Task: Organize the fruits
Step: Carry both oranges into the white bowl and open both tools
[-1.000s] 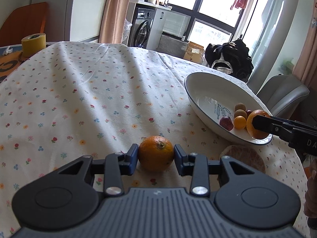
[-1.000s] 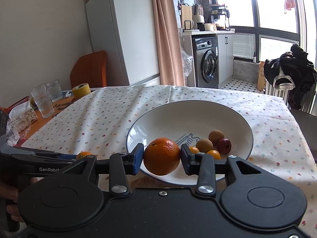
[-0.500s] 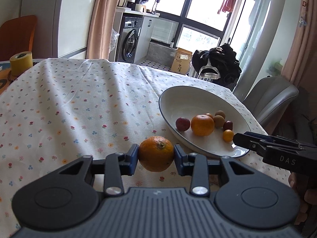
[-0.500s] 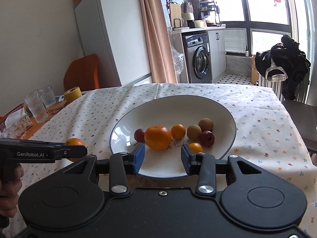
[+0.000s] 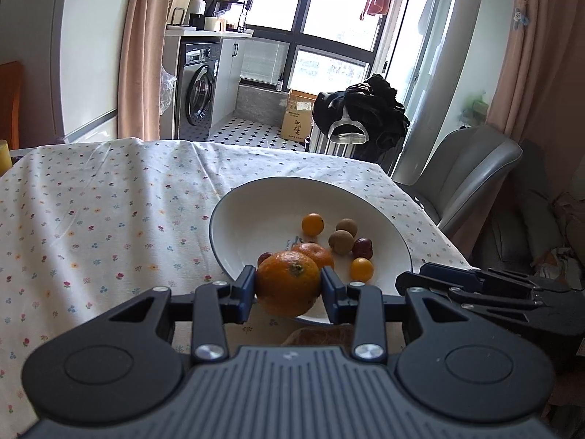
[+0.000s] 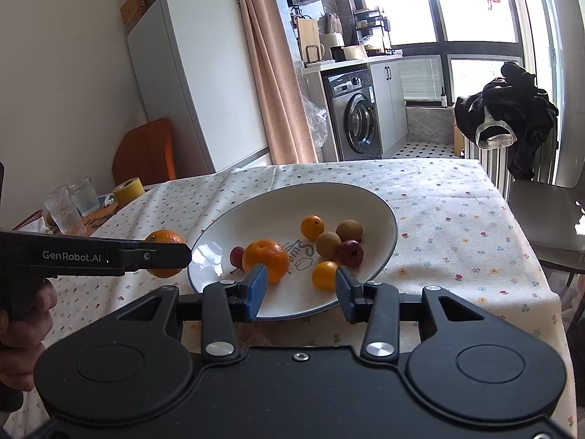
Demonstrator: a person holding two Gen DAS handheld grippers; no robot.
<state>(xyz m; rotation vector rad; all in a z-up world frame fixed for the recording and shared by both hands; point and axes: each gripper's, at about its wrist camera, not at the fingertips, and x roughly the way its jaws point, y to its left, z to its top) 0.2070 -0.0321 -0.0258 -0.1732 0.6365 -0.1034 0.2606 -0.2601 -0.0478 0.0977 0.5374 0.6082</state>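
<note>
"genrobot.ai" reads along the left gripper [image 5: 288, 287], clamped on an orange [image 5: 287, 282], stem end up, at the bowl's [image 6: 387, 216] nine o'clock rim. right gripper [image 6: 300, 289] gapes empty at six o'clock.

Daylight poured through the tall dark-framed windows [image 5: 329, 11], which were blown out to white. It laid soft shadows across the flower-printed tablecloth on the desk [image 5: 109, 197] and a glare patch on the white round ceramic bowl [image 6: 210, 256]. Fisheye bending curved the edges, the corners went black, and focus stayed fairly sharp.
</note>
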